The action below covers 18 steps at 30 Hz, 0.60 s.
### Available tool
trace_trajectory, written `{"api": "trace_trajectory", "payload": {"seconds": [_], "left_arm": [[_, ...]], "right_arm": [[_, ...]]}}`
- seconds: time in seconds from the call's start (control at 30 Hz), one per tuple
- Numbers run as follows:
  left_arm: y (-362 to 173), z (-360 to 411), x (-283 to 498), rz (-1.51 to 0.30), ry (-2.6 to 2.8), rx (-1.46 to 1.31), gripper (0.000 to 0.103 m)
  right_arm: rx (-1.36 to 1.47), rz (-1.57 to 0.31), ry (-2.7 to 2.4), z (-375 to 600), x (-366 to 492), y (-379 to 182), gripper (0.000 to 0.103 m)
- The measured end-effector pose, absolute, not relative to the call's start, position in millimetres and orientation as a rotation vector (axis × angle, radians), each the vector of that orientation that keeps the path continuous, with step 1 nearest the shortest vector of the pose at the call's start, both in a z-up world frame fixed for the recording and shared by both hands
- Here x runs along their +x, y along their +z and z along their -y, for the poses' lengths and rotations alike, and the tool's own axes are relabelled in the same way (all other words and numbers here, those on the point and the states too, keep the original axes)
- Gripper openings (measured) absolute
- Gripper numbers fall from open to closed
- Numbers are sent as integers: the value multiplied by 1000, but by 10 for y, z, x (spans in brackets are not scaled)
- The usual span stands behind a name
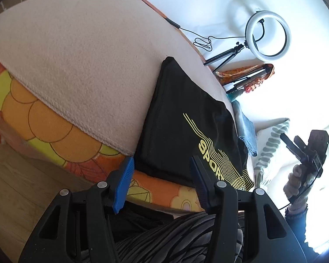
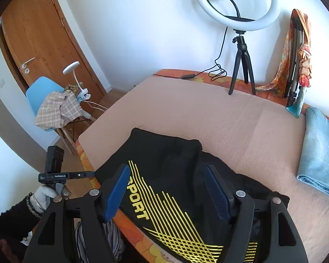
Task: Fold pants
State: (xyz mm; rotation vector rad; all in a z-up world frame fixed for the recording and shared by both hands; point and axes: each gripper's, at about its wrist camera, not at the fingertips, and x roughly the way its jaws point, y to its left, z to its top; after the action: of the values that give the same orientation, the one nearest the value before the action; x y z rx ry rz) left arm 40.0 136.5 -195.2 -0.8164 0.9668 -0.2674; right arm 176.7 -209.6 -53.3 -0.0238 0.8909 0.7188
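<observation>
White walls and a wooden door (image 2: pixel 43 39) frame my bed, its fuzzy pink blanket (image 1: pixel 81 54) laid over an orange flowered sheet (image 1: pixel 43 118). My left gripper (image 1: pixel 162 182) is spread, nothing between its ribbed blue pads. Folded black pants (image 2: pixel 164 164) (soft knit, yellow SPORT stripes) lie at the near edge. My right gripper (image 2: pixel 171 190) hangs spread above them.

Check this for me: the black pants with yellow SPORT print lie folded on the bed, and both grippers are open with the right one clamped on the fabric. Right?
Not quite. The right gripper holds nothing: in the right wrist view its jaws stand apart above the pants, clamping no fabric. The rest holds: the pants lie folded on the bed, and the left gripper is open too.
</observation>
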Motion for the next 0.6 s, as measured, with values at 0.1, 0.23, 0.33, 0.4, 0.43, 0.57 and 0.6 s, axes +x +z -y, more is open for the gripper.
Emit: {"api": "trace_trajectory", "payload": {"seconds": [0.1, 0.23, 0.33, 0.4, 0.43, 0.57, 0.6], "left_arm": [[-1965, -1362, 375, -949, -239, -849, 51], [-1982, -1356, 244, -940, -215, -896, 51], [-2004, -1365, 241, -915, -213, -920, 51], [-1983, -1340, 297, -912, -202, -901, 51], [-1967, -1315, 320, -905, -203, -882, 51], [-1937, -1193, 441, -887, -238, -844, 51], [-1930, -1163, 471, -890, -242, -824, 51]], "right_arm": [[-18, -885, 722, 2062, 1609, -535, 74], [-1, -891, 731, 2025, 1479, -584, 74], [3, -890, 742, 2004, 1411, -617, 74], [9, -895, 748, 1982, 1398, -637, 74], [9, -897, 752, 1971, 1395, -644, 74], [11, -898, 756, 1950, 1367, -661, 74], [12, -897, 756, 1952, 1364, -663, 74]]}}
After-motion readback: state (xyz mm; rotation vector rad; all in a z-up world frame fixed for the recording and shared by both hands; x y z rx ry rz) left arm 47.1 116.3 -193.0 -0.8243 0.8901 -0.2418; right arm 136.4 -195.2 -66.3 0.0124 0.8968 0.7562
